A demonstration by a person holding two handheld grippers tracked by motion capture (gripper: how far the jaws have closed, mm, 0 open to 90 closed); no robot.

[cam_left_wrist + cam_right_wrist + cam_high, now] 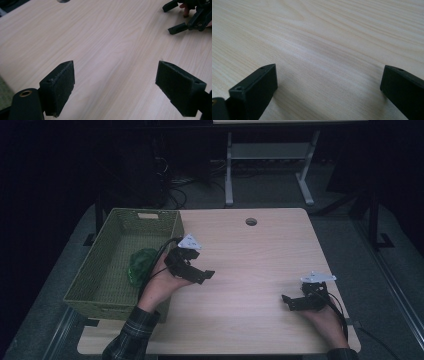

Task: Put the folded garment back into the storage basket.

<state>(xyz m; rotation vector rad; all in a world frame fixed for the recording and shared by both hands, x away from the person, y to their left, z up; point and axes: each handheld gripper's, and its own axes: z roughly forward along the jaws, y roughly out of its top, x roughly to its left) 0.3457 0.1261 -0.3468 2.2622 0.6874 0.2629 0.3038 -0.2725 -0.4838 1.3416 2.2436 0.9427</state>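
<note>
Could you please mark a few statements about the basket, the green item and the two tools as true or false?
1. The green item lies inside the woven basket. True.
2. The left tool is clamped on the green item. False: its jaws stand wide apart over bare wood, holding nothing.
3. The right tool sits near the table's front right corner with its jaws open. True.
4. The basket stands at the table's right edge. False: it stands at the left edge.
5. A round hole sits in the tabletop near its far edge. True.
6. The two tools touch each other. False: they are well apart, with bare tabletop between them.
</note>
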